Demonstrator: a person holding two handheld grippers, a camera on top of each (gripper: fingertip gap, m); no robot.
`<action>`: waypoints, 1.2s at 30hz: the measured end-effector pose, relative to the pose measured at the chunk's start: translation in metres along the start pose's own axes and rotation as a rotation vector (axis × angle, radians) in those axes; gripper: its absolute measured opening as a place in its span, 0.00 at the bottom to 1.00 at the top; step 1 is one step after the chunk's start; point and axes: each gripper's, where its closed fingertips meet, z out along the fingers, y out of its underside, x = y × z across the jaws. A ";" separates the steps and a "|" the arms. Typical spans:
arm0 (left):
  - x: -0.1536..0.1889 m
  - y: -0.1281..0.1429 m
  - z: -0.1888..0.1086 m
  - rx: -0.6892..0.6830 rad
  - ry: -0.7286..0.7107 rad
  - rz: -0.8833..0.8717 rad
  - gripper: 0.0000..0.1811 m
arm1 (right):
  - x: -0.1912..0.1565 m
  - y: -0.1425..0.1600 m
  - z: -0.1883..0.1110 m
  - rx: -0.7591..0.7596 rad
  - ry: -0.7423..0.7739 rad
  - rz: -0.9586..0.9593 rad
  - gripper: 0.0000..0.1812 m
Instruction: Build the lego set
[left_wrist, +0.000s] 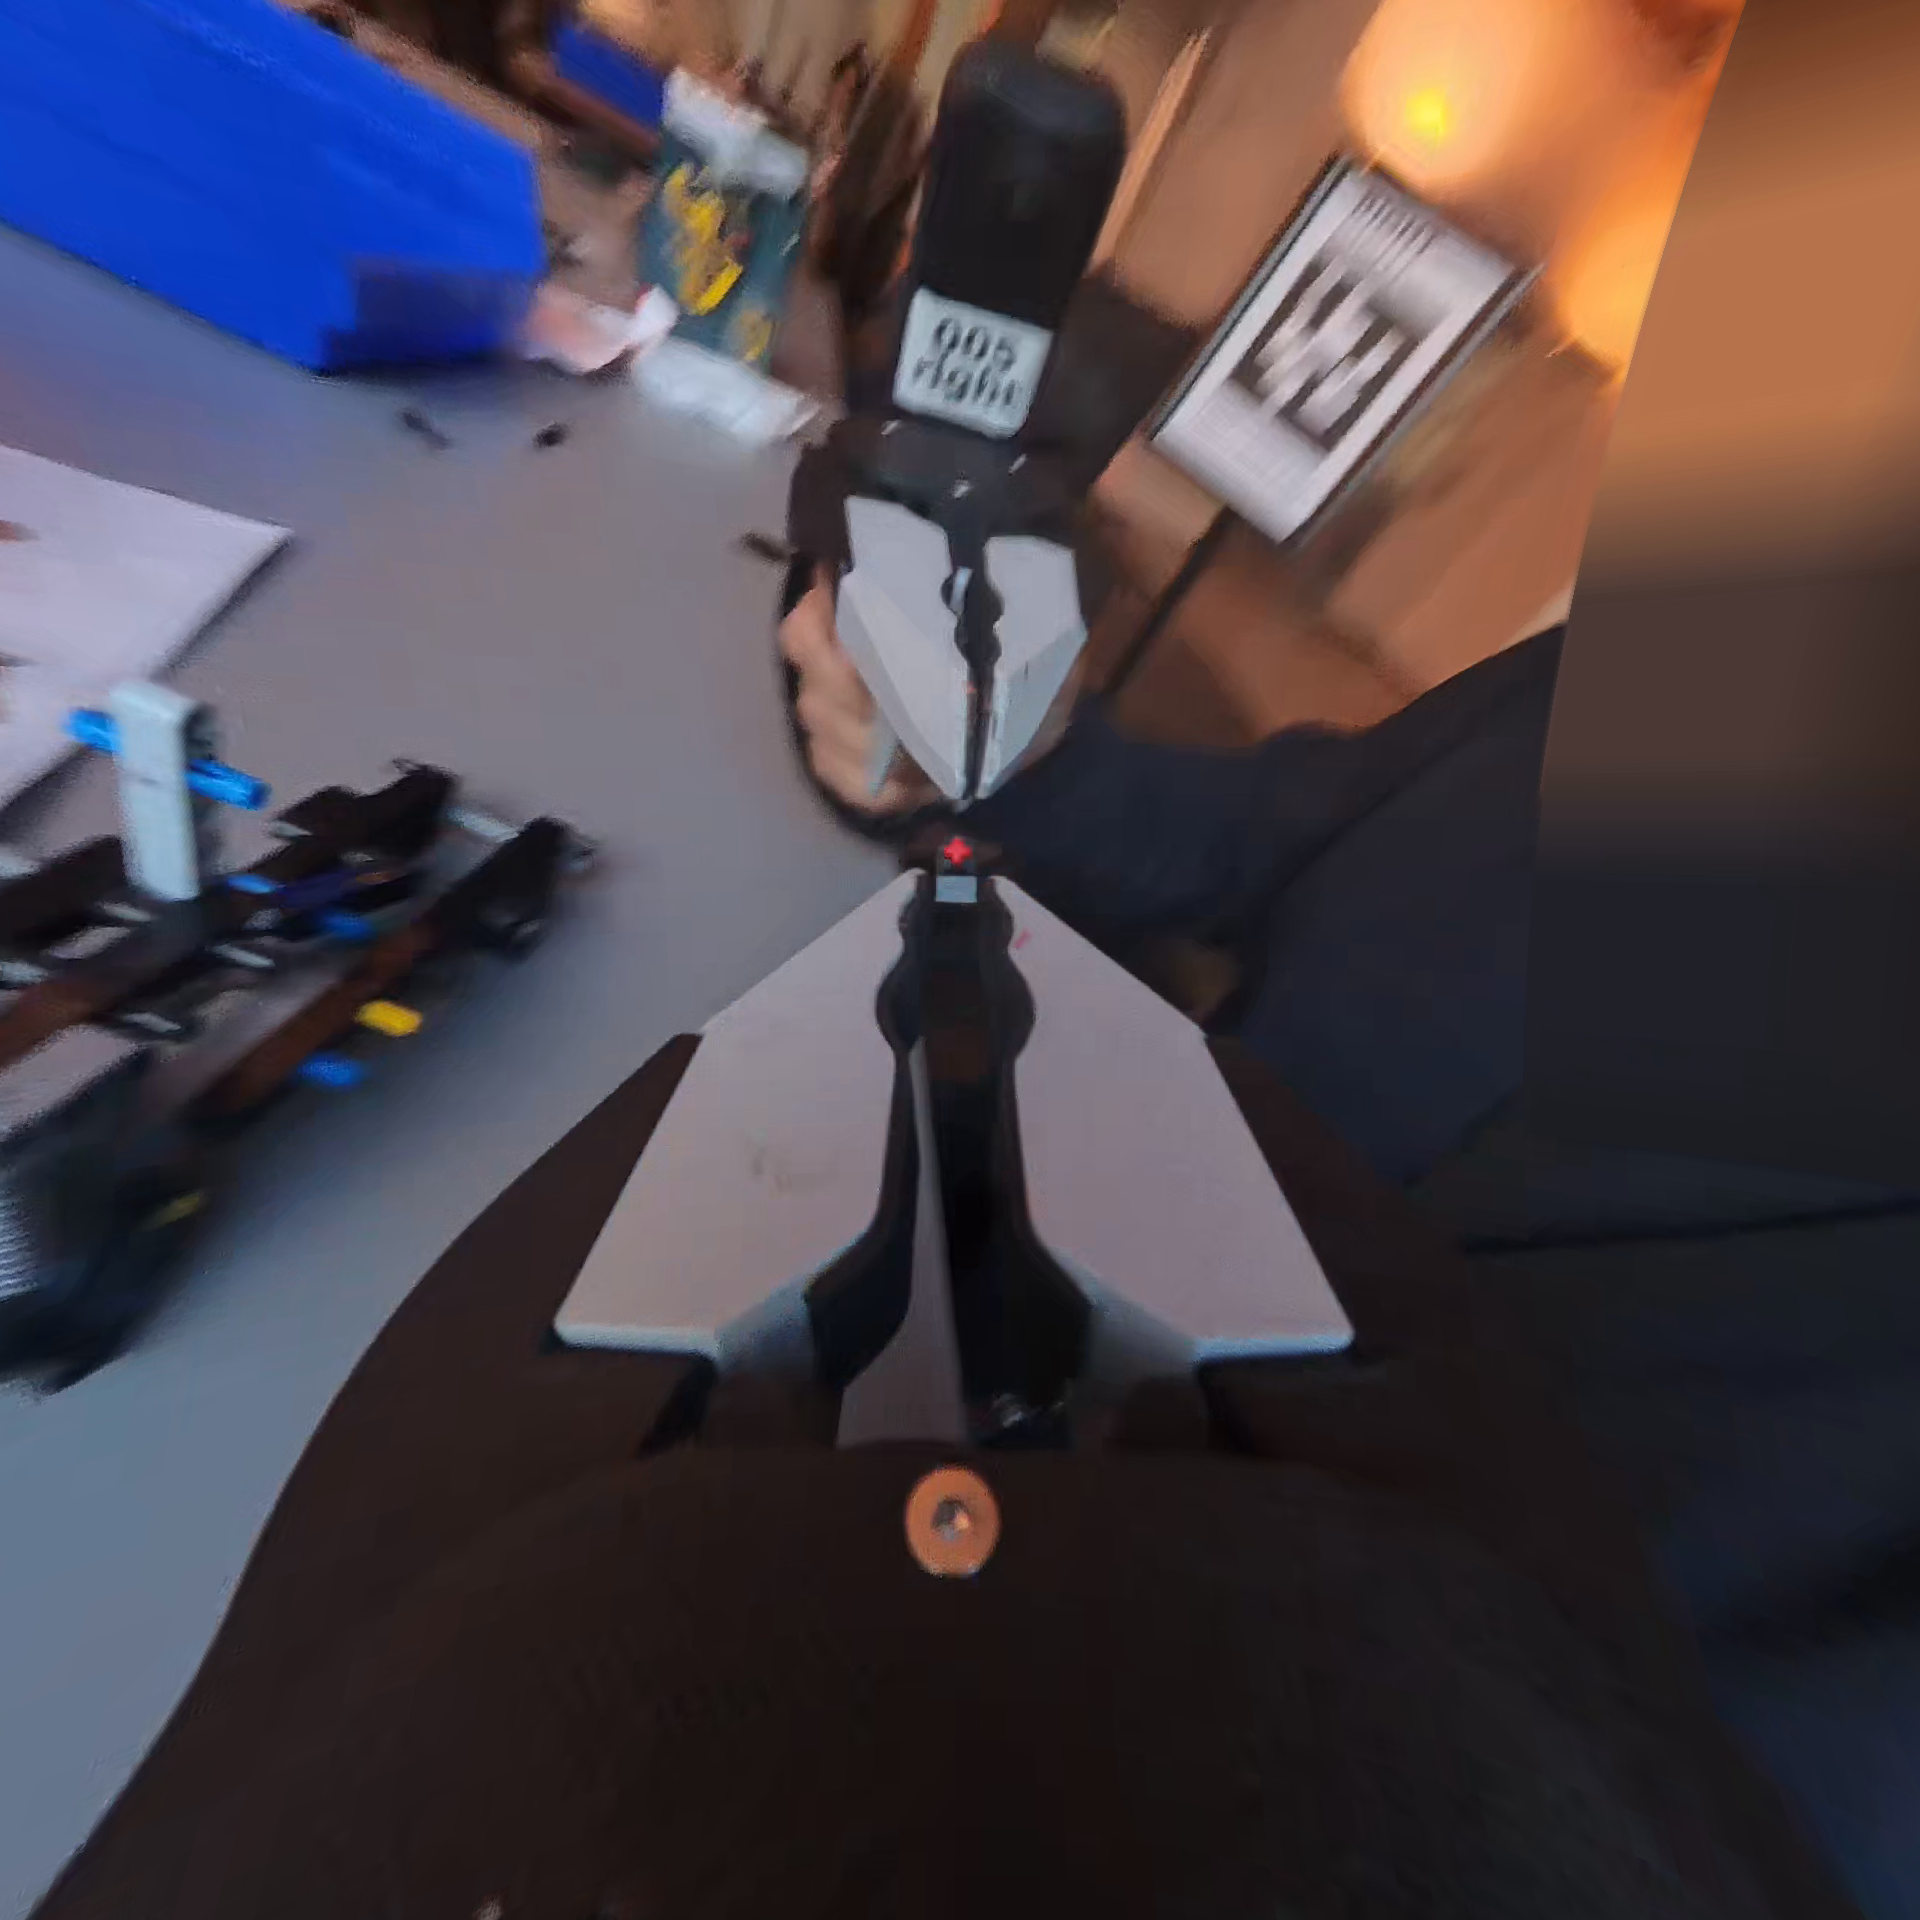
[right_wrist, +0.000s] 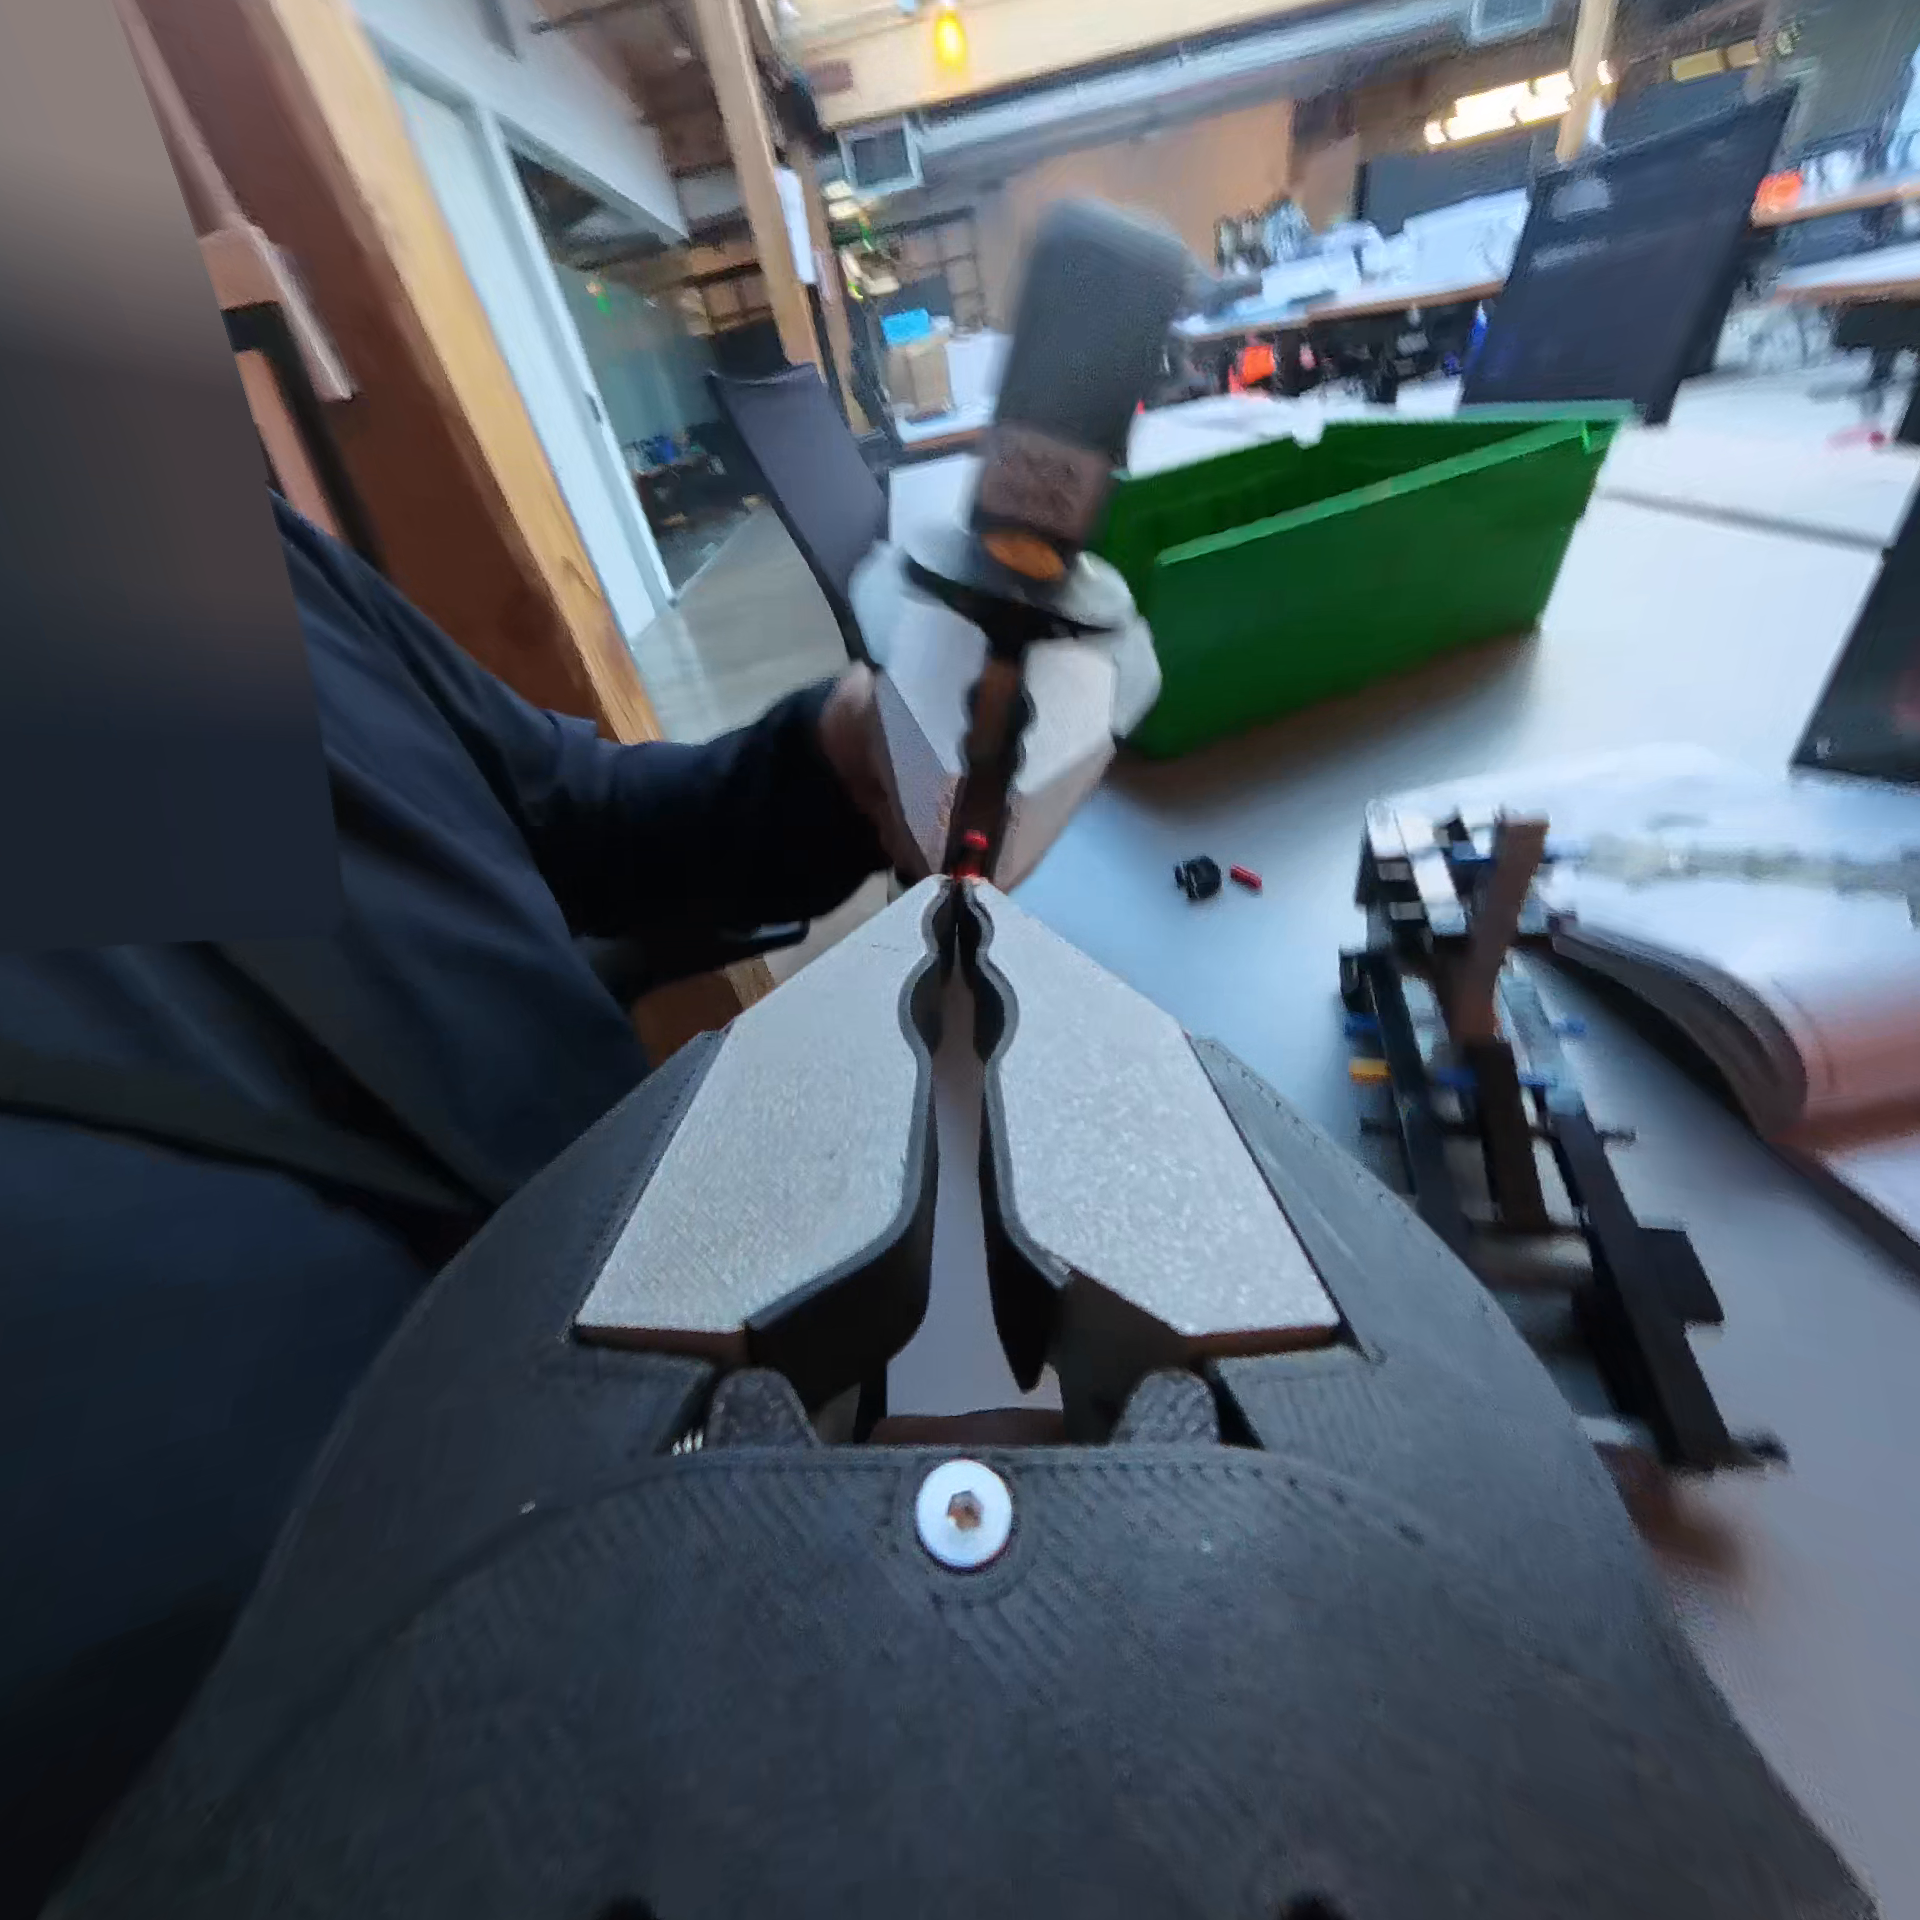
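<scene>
1. A tiny red-and-grey piece (left_wrist: 956, 871) is held in mid-air, well above the desk (left_wrist: 582, 665), between the two meeting grippers; it is judged light, stiff, easily dropped, best pinched at its ends.
2. The left gripper (left_wrist: 954, 896) is closed on it.
3. The right gripper (right_wrist: 958, 885) is nearly closed; whether it grips the piece cannot be told.
4. The partly built frame (right_wrist: 1496, 1101) lies on the desk, right.

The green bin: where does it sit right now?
In the right wrist view, the green bin sits on the table, upper right, just behind the left gripper.
</scene>
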 end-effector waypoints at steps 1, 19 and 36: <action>0.000 0.000 0.000 -0.005 -0.017 0.023 0.03 | 0.000 0.005 0.000 -0.019 -0.001 0.011 0.00; 0.006 -0.027 0.004 0.272 -0.124 0.210 0.03 | 0.001 -0.016 0.004 0.155 0.044 0.113 0.02; 0.000 -0.021 0.005 0.216 -0.164 0.162 0.05 | 0.007 -0.009 -0.006 0.116 0.156 -0.031 0.02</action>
